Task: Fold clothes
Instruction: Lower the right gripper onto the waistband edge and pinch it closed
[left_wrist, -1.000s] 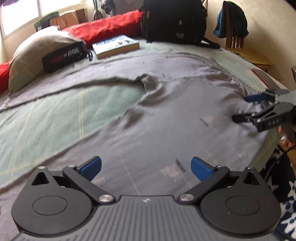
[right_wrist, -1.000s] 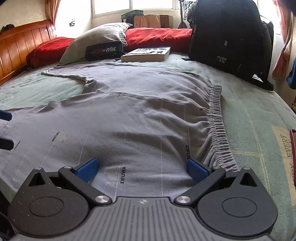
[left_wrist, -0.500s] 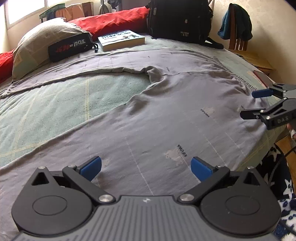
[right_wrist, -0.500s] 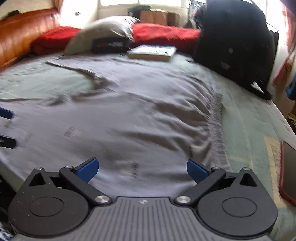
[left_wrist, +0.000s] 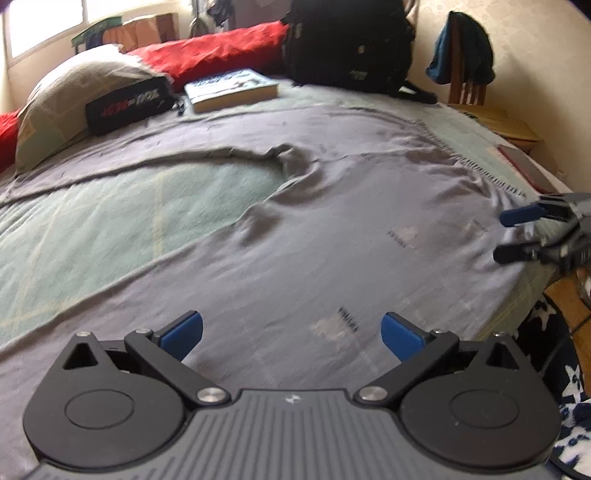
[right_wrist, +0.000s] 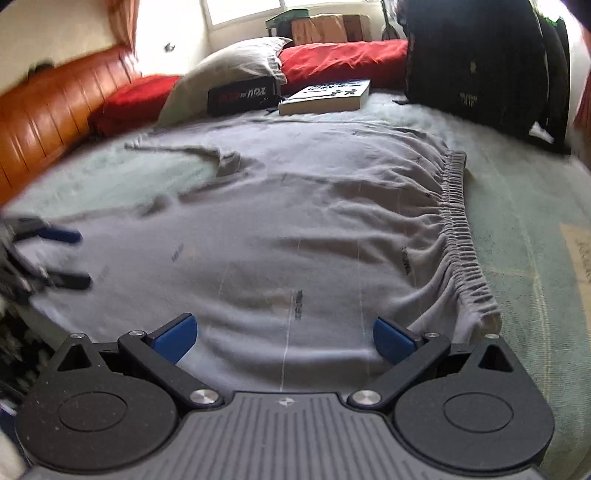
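Nearest to me, my left claw (left_wrist: 291, 332) stands wide, its blue pads (left_wrist: 183, 332) apart with nothing between them, hovering over the near leg of the grey trousers (left_wrist: 332, 229). My right claw (right_wrist: 282, 334) is just as wide and empty, its right pad close to the near end of the gathered waistband (right_wrist: 460, 236). From the left wrist view I can see the right claw at the far right edge, fingers apart above the cloth; from the right wrist view the left claw shows blurred at the left edge, also spread.

The trousers lie flat across the bed (left_wrist: 110, 221), on a pale green cover. One leg runs along the near edge of the bed, the other stretches further in, and the green cover shows in the gap between them. The cloth is rumpled at the crotch and gathered near the waistband. Small dark printed marks dot the fabric; I cannot read them.

Beyond the trousers lie a book (right_wrist: 327, 96) and a black pouch (right_wrist: 242, 96) with lettering, the pouch resting against a grey pillow (right_wrist: 229, 70). Red cushions (right_wrist: 343, 59) line the far side, and a black backpack (right_wrist: 476, 62) stands to the right of the book. A wooden headboard (right_wrist: 51, 110) runs along the left. In the left wrist view, a wooden chair (left_wrist: 463, 66) with dark clothing draped on it stands by the wall.
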